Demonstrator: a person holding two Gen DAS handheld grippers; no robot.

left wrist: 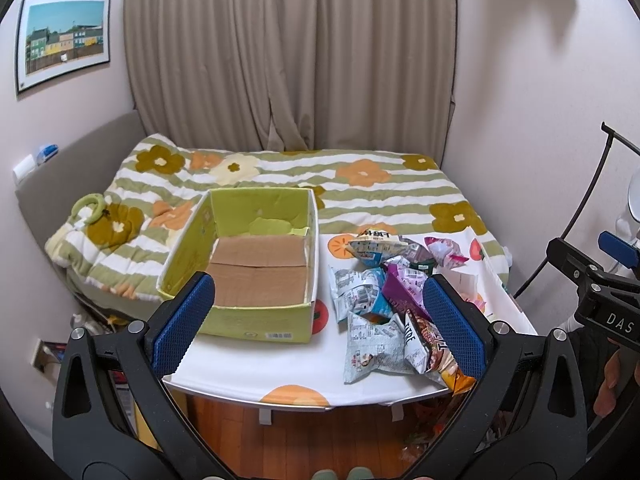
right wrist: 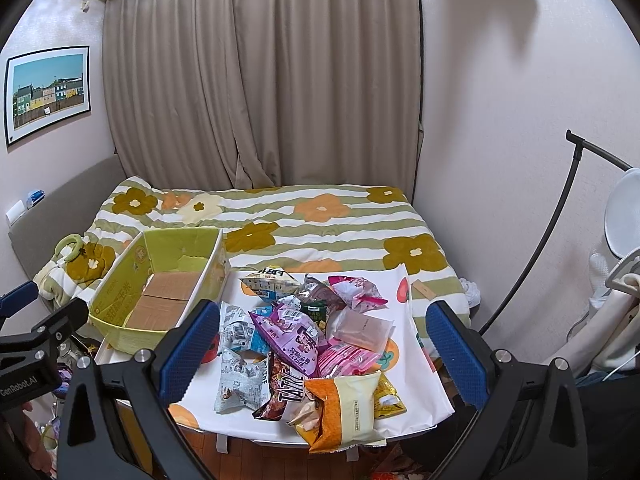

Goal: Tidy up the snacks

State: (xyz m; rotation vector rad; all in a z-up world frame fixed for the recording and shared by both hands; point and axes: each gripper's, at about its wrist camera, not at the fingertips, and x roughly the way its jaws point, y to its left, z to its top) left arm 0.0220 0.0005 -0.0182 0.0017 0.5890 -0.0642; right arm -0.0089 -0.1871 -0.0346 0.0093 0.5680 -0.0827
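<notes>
Both tongs are held wide and empty: the left gripper [left wrist: 320, 320] and right gripper [right wrist: 324, 344] are poised short of the table [left wrist: 256, 368]. On it, the snack packets [right wrist: 304, 336] are heaped just right of the green box [left wrist: 240, 264].

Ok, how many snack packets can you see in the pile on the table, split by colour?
White-blue packets: 3
Pink packets: 3
Purple packet: 1
Dark brown packets: 2
Green packet: 1
Orange or yellow packets: 2
Total: 12 visible; the overlap may hide more.
</notes>
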